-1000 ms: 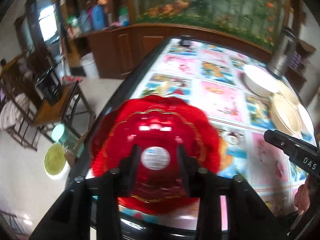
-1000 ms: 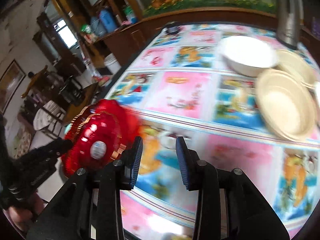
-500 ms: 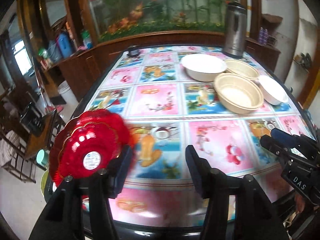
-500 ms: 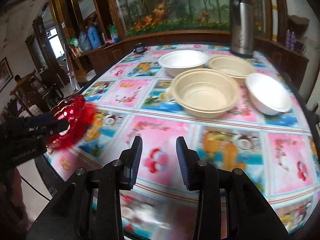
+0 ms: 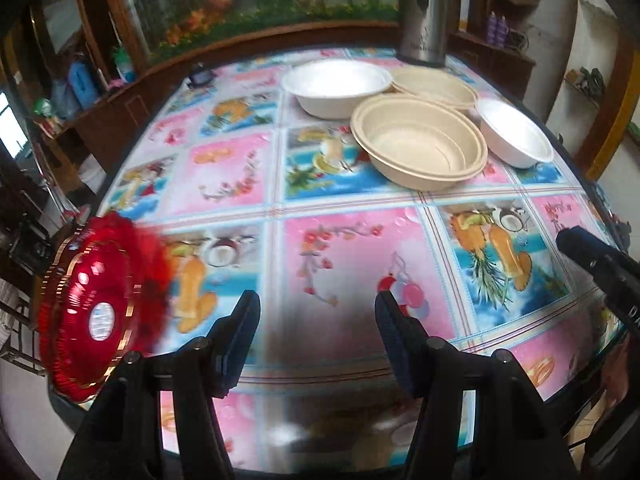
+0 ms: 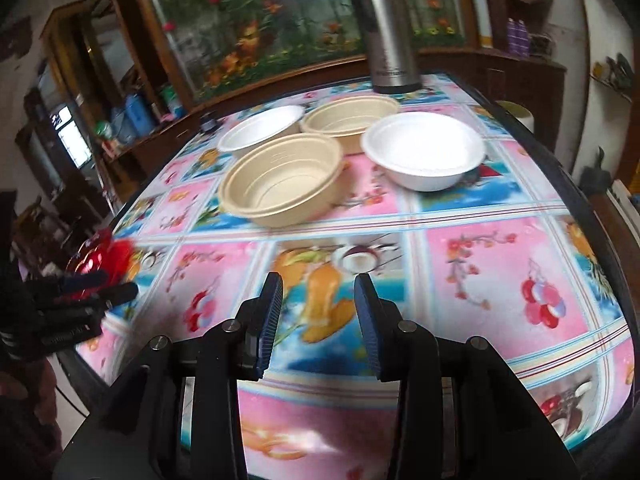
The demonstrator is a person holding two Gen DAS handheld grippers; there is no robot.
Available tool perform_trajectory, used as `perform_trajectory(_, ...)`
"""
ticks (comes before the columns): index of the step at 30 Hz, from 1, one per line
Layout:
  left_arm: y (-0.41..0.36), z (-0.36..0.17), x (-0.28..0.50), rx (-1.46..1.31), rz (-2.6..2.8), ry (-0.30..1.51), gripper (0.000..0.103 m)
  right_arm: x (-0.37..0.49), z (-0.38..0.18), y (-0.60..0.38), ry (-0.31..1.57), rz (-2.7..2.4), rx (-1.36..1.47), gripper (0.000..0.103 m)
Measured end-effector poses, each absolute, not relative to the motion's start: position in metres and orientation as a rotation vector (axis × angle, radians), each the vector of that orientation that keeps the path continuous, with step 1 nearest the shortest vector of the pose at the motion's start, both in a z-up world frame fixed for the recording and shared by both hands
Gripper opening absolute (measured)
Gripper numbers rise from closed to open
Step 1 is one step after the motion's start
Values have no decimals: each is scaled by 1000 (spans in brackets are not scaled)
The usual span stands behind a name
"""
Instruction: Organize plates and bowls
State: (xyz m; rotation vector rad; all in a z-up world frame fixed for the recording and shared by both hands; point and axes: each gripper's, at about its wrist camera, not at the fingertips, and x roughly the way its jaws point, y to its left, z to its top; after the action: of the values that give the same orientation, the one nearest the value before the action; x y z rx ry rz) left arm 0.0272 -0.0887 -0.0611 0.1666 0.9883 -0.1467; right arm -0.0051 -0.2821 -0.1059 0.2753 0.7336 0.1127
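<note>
The table (image 5: 344, 208) holds four bowls (image 5: 420, 148) clustered at its far side, while the red plate (image 5: 100, 312) overhangs the near left edge. My left tongs (image 5: 316, 320) and right tongs (image 6: 318, 312) are spread, pinching nothing; a careless nudge could tip that plate off.

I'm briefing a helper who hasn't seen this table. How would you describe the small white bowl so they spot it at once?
Start at the tall steel thermos at the table's far edge. In front of it sit four bowls; the small white bowl is the one on the right, beside the nearer tan bowl. Unlike the other white bowl on the far left of the cluster, it stands nearer and apart from the rest.
</note>
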Motion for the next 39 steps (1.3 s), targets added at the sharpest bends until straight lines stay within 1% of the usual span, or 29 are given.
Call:
perform_trajectory(10, -93, -74, 61, 103, -154, 1065, 60, 23, -113, -291, 767, 105, 304, 37)
perform_trajectory(18, -94, -50, 120, 4, -109, 1000, 60, 81, -95, -300, 736, 82, 381, 37)
perform_trajectory(19, -94, -47, 127, -11, -101, 992, 61, 86, -96, -301, 733, 78, 392, 37)
perform_trajectory(21, -94, -44, 138, -40, -94, 977, 66, 96, -98, -301, 718, 71, 415, 37)
perform_trajectory(23, -96, -43, 149, -59, -85, 970, 67, 103, -102, -299, 709, 66, 421, 37)
perform_trajectory(32, -103, -62, 189, -107, -65, 996, 68, 118, -111, -296, 728, 80, 423, 37)
perform_trajectory(35, -104, -66, 195, -111, -51, 984, 68, 123, -114, -300, 734, 106, 468, 37)
perform_trajectory(39, -104, -68, 197, -121, -79, 977, 69, 129, -119, -296, 759, 97, 453, 37)
